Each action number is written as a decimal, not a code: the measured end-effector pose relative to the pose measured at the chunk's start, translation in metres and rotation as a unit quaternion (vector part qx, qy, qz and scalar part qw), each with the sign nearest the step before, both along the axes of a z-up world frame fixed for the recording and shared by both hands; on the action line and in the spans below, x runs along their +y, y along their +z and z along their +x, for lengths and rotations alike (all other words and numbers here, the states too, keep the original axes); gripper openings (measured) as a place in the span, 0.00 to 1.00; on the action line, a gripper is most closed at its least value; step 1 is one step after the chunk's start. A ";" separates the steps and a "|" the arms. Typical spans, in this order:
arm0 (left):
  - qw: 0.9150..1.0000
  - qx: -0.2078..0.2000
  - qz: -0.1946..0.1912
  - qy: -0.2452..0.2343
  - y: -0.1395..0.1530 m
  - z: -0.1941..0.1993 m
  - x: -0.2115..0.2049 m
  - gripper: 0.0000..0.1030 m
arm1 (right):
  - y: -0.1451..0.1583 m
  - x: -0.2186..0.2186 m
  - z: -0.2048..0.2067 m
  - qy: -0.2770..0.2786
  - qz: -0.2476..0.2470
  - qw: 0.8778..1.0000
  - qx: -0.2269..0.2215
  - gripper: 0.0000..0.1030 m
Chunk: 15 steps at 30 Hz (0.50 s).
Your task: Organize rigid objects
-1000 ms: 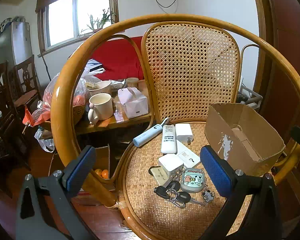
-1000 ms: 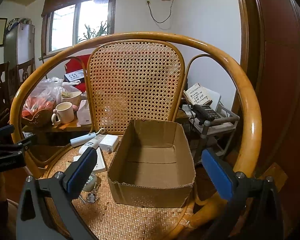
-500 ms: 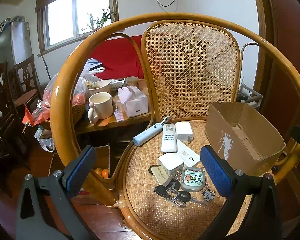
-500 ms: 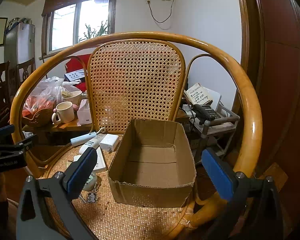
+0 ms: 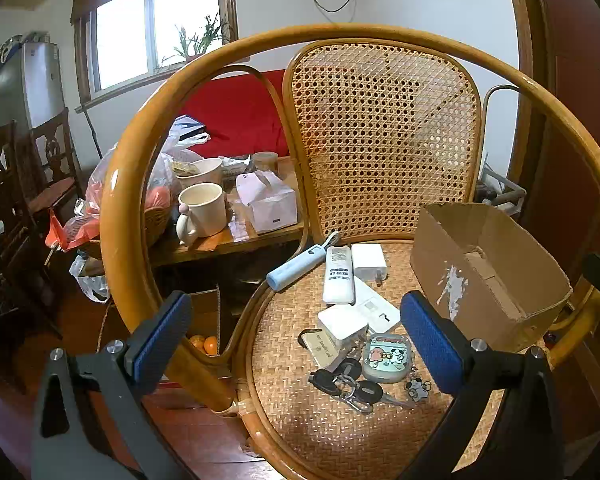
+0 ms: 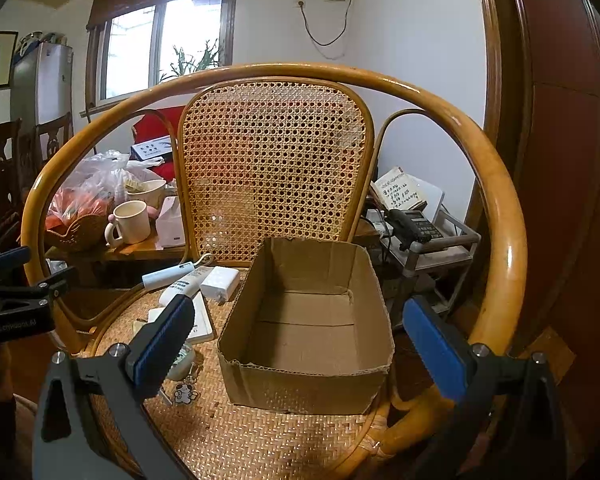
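Both my grippers, left (image 5: 296,344) and right (image 6: 298,344), jaws wide and holding nothing, box (image 6: 306,316) empty on chair (image 6: 260,432), remote (image 5: 339,275), charger (image 5: 368,261), keys (image 5: 350,386) beside it

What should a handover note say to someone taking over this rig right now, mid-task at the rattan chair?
Left gripper: open, empty, hovering over the clutter on the seat.
Right gripper: open, empty, facing the cardboard box.
The box sits on the seat's right side with nothing inside.
Left of it, all loose on the seat: blue tube, white remote, white charger, small white box, cartoon case, keys.
Done: nothing packed yet.
Left: probably move every item into the box.
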<state>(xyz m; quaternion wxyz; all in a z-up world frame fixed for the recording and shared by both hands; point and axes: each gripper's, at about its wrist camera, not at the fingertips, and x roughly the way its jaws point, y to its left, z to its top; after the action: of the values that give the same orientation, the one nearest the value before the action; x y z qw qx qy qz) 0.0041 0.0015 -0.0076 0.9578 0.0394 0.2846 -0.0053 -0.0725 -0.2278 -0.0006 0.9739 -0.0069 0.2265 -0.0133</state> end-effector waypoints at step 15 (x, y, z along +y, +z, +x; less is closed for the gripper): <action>1.000 0.014 -0.002 -0.006 -0.001 0.007 -0.004 1.00 | 0.002 0.001 0.012 -0.003 -0.006 1.000 0.005 1.00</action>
<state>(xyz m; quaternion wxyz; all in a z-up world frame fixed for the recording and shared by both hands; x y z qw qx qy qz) 0.0110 -0.0022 -0.0085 0.9539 0.0389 0.2975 -0.0123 -0.0604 -0.2270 0.0017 0.9726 -0.0119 0.2314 -0.0175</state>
